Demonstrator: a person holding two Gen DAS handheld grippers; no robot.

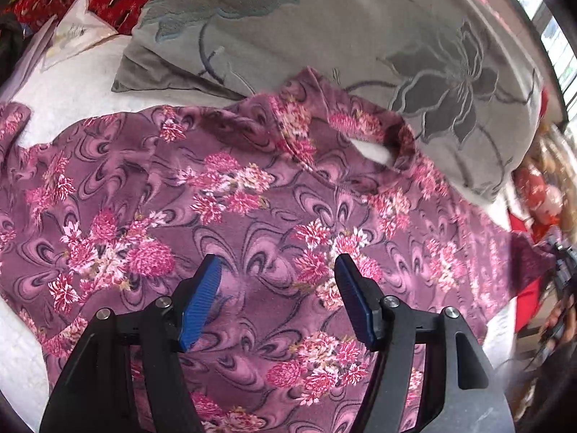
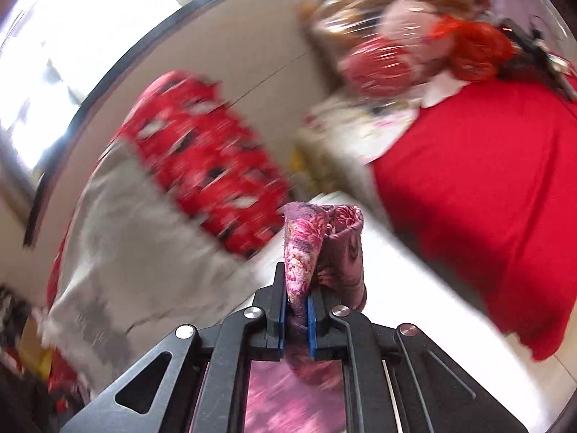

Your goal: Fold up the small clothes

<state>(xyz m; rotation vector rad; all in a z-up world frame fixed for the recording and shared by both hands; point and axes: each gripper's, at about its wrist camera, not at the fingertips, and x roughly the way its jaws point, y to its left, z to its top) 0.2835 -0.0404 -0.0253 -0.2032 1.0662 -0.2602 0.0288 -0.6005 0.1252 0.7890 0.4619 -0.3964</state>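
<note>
The left wrist view shows the left gripper spread wide and empty above a floral top lying flat on a white bed, collar by a grey pillow. Only the blurred right wrist view shows the right gripper pinching a sleeve.

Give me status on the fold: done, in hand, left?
Done: the floral top is spread flat on the white bedding, no fold visible. In hand: the right gripper is clamped on a bunched piece of it; the left gripper hovers open over the body. Left: essentially all folds.
</note>
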